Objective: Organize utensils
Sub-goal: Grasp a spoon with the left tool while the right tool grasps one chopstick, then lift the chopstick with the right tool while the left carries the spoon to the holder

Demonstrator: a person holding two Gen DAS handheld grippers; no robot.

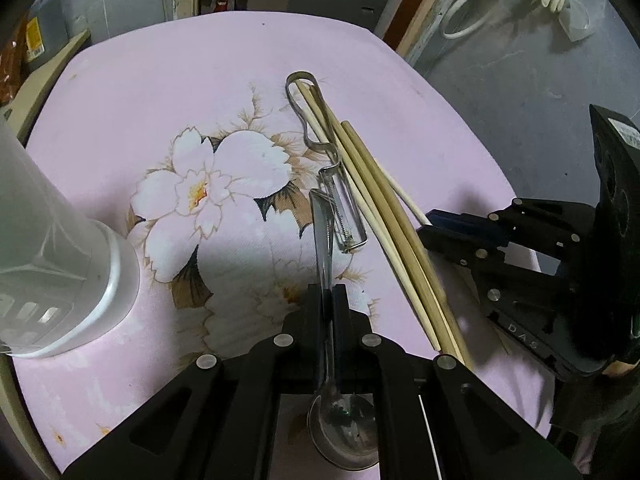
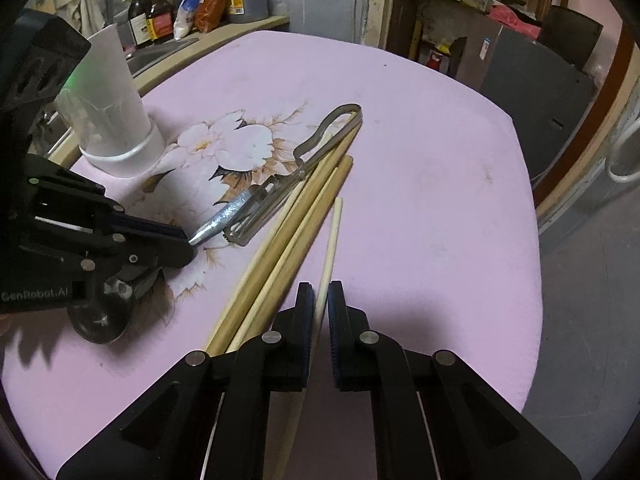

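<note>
My left gripper [image 1: 327, 294] is shut on a metal spoon [image 1: 323, 240]; its handle points forward and its bowl lies back between the arms. It also shows in the right wrist view [image 2: 188, 240] with the spoon [image 2: 224, 218]. My right gripper [image 2: 320, 296] has a pale chopstick [image 2: 332, 236] between its fingers, with a small gap on the right side. A metal peeler [image 1: 320, 144] and several wooden chopsticks [image 1: 384, 204] lie on the pink flowered table [image 1: 180, 92]. A white utensil holder [image 1: 60, 264] stands at the left; it also shows in the right wrist view [image 2: 116, 120].
The right gripper shows at the right of the left wrist view [image 1: 520, 248]. Bottles and packets [image 2: 192, 0] stand on a counter behind the table. The table edge [image 2: 528, 208] drops off to a grey floor at the right.
</note>
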